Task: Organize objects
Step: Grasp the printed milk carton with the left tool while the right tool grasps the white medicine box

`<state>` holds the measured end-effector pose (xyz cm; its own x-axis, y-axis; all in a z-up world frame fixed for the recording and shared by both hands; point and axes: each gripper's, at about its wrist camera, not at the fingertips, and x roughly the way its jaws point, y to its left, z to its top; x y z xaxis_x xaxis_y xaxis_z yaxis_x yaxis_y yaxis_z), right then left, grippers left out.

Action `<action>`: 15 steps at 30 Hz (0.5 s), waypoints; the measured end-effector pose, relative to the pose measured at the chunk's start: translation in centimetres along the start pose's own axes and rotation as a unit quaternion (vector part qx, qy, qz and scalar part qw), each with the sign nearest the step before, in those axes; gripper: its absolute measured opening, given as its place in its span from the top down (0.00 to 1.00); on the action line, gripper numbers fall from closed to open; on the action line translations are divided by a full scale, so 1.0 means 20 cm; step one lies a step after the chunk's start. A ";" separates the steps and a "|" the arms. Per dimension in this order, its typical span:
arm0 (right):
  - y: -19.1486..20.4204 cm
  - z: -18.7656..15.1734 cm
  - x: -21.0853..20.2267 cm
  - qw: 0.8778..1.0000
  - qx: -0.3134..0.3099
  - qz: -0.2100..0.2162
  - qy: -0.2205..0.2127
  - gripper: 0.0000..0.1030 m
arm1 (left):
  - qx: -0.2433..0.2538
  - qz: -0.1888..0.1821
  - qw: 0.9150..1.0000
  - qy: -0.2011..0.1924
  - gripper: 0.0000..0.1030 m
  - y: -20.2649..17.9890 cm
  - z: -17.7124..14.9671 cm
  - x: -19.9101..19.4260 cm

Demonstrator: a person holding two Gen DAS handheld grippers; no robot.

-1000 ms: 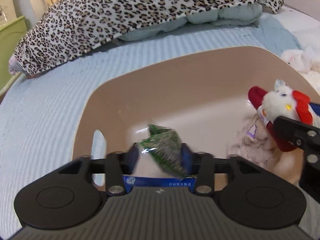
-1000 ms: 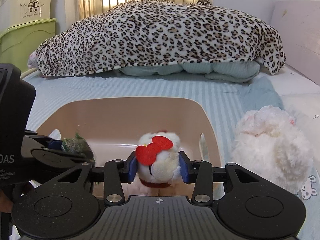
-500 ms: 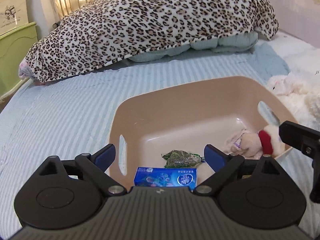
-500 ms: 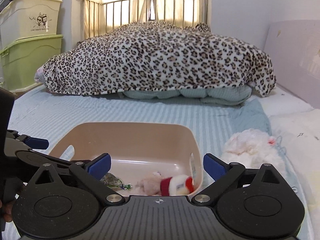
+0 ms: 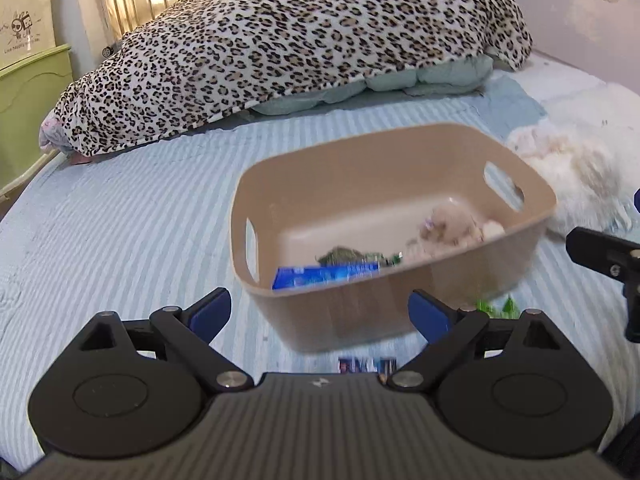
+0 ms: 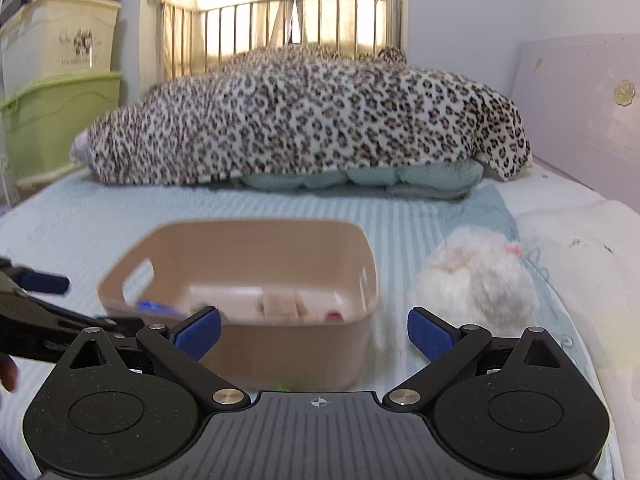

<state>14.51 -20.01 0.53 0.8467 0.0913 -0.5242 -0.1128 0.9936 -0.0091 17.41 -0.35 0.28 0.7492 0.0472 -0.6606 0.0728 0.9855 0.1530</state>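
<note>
Bed [image 5: 120,208], striped pale-blue sheet, carries everything. Leopard blanket [image 5: 288,40] heaped at the far end. Tan bin [image 5: 400,312] sits mid-bed, straight ahead of both hand-held grippers, long axis running left-right in the right wrist view.

White fluffy toy [image 6: 476,280] lies on the sheet just beside the bin's right wall, ahead and slightly right of the right hand-held gripper [image 6: 314,330]; that side looks nearer to it.

Inside the bin: beige plush [image 5: 452,226] right, blue box [image 5: 326,276] against the near wall, green packet [image 5: 344,254] behind it.

Small dark item [image 5: 366,364] on the sheet close under the left hand-held gripper [image 5: 320,314]; green bits [image 5: 496,306] to its right.

Both spread wide, holding nothing.

Box print blurred, unreadable. Storage box [image 5: 24,20] at left has writing, too small to read.
</note>
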 end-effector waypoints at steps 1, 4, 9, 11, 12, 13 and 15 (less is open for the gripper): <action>-0.01 -0.02 0.01 1.000 0.001 -0.001 0.007 0.02 | 0.001 -0.001 1.000 0.002 0.07 0.00 -0.02 0.00; -0.02 -0.11 0.04 0.999 0.007 -0.003 0.031 0.02 | 0.003 -0.004 1.000 0.013 0.07 -0.01 -0.10 0.01; -0.04 -0.24 0.10 0.998 0.002 -0.012 0.065 0.04 | 0.000 -0.009 0.999 0.034 0.07 -0.01 -0.24 0.09; -0.05 -0.28 0.13 0.997 0.008 -0.010 0.079 0.05 | -0.005 -0.012 0.999 0.044 0.07 0.00 -0.29 0.13; -0.06 -0.29 0.15 0.996 0.010 -0.010 0.085 0.05 | -0.007 -0.012 0.999 0.048 0.07 0.00 -0.32 0.15; -0.06 -0.30 0.16 0.996 0.011 -0.011 0.091 0.05 | -0.009 -0.011 0.999 0.051 0.07 0.01 -0.33 0.17; -0.07 -0.32 0.19 0.995 0.013 -0.010 0.101 0.06 | -0.013 -0.010 0.998 0.054 0.07 0.02 -0.36 0.21</action>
<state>14.57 -21.50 -6.98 0.7271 0.0596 -0.6839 -0.0821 0.9966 -0.0004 15.72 1.33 -7.74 0.6726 0.0434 -0.7388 0.0690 0.9903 0.1210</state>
